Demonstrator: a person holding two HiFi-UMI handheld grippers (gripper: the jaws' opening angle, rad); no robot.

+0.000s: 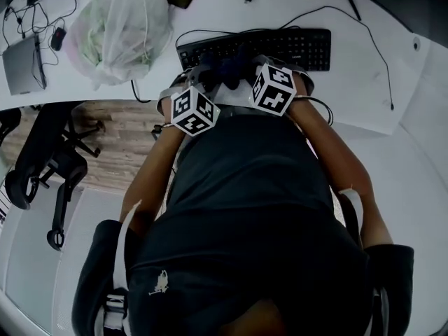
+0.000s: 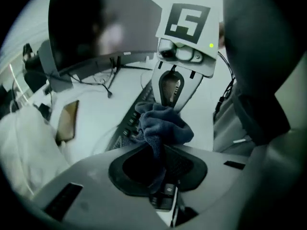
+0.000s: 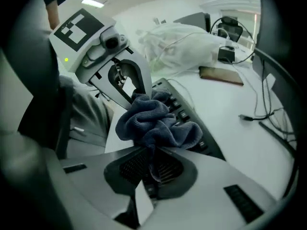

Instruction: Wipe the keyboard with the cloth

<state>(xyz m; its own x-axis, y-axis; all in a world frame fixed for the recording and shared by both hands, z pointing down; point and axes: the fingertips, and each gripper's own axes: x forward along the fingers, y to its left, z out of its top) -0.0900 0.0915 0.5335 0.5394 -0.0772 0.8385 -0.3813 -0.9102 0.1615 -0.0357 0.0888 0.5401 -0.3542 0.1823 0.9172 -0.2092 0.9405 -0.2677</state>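
An office is indicated by the white desk (image 1: 231, 5), keyboard (image 1: 294, 47) and cables (image 1: 28, 16) at top, swivel chair (image 1: 49, 166) at left.

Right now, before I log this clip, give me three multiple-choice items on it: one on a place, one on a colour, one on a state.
1. Where is the cloth?
A over the keyboard
B on the floor
C on the chair

2. What colour is the cloth?
A white
B dark blue
C yellow

3. How is the left gripper?
A open and empty
B shut on a cable
C shut on the cloth

Answers:
1 A: keys show right beneath the cloth in both gripper views.
2 B: its folds look dark blue in both gripper views.
3 C: the cloth is pinched between its closed jaws.
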